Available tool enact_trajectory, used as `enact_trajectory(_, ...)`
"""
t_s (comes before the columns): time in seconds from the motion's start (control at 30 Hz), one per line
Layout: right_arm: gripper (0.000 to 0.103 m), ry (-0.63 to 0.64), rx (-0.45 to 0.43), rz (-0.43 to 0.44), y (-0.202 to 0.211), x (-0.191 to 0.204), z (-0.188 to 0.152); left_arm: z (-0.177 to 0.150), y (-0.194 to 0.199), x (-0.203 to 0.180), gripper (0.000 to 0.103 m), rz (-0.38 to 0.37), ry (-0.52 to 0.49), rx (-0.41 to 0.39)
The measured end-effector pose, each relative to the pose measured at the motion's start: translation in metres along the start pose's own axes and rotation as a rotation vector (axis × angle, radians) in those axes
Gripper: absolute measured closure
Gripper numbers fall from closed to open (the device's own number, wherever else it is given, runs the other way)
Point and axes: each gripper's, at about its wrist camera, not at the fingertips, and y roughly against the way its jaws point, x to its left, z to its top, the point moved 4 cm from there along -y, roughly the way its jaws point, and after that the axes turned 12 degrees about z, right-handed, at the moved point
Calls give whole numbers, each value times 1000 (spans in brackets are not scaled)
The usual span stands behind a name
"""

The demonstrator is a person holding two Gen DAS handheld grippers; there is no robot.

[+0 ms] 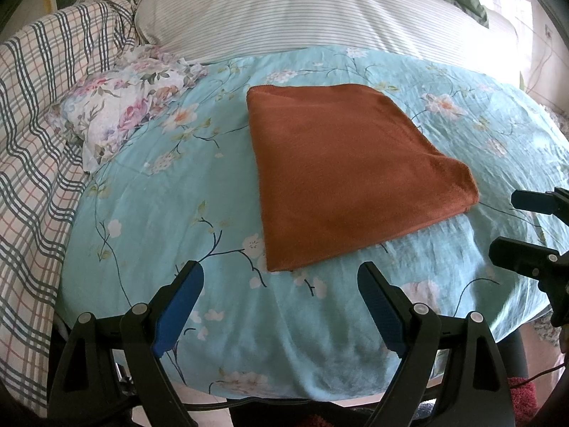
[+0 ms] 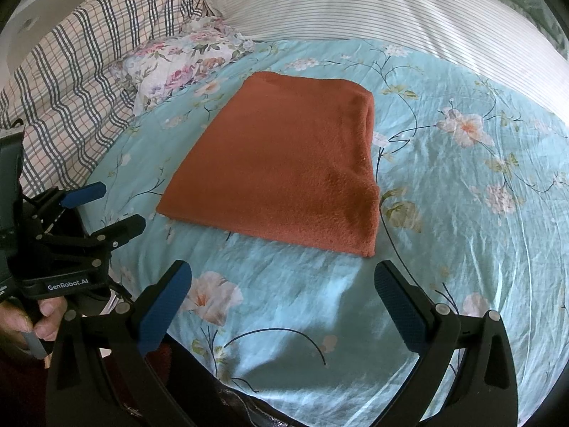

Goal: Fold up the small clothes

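A rust-orange cloth [image 1: 341,174] lies folded flat on the turquoise floral bedsheet [image 1: 160,206]; it also shows in the right wrist view [image 2: 288,167]. My left gripper [image 1: 281,277] is open and empty, just short of the cloth's near corner. My right gripper [image 2: 282,277] is open and empty, a little short of the cloth's near edge. The right gripper shows at the right edge of the left wrist view [image 1: 505,224]. The left gripper shows at the left of the right wrist view [image 2: 121,206], held by a hand.
A floral pillowcase [image 1: 121,103] lies crumpled left of the cloth. A plaid blanket [image 1: 39,131] is heaped along the left. A striped pillow [image 1: 302,10] lies behind. The bed's near edge [image 1: 284,391] drops off just below the grippers.
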Motion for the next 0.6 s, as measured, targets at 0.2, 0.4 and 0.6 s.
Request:
enact_trajectory(0.2, 1, 1, 0, 1, 0, -1, 0, 0, 0, -1, 14, 1, 1, 1)
enact_trajectory(0.4, 1, 0, 0, 0, 0, 0, 0, 0, 0, -1, 14, 2, 1, 1)
enact_trajectory(0.6, 1, 0, 1, 1, 0, 0, 0, 1, 1, -2, 14, 3, 1, 2)
